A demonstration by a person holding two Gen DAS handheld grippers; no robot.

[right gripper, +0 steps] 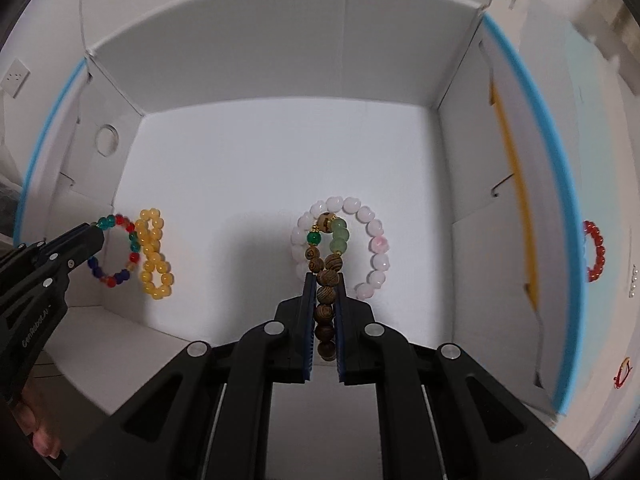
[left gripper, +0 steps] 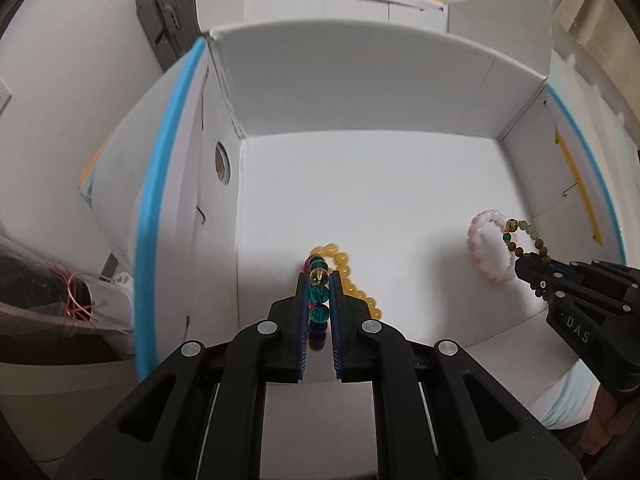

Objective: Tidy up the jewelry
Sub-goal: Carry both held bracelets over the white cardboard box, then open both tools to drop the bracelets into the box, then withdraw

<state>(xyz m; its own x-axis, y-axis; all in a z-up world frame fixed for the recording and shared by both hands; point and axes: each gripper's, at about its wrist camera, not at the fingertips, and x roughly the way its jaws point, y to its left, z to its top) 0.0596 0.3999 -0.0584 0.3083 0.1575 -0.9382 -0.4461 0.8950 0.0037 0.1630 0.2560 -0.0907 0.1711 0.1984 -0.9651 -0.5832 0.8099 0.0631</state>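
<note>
White cardboard box [right gripper: 280, 152] stands open, holding the jewelry on its floor. Left tool [left gripper: 319, 280] is clamped on a multicolored glass bead bracelet [right gripper: 116, 248], beside a yellow bead bracelet [right gripper: 154, 254]. Right tool [right gripper: 324, 284] is clamped on a wooden bead bracelet [right gripper: 326, 276], over a pink bead bracelet [right gripper: 376, 240]. A red bead bracelet [right gripper: 595, 250] lies outside the box.

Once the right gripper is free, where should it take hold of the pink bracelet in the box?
Probably the pink bracelet's right arc, coming from above with one finger inside the loop. It lies flat on the white box floor, and the wooden bracelet covers its left side.
</note>
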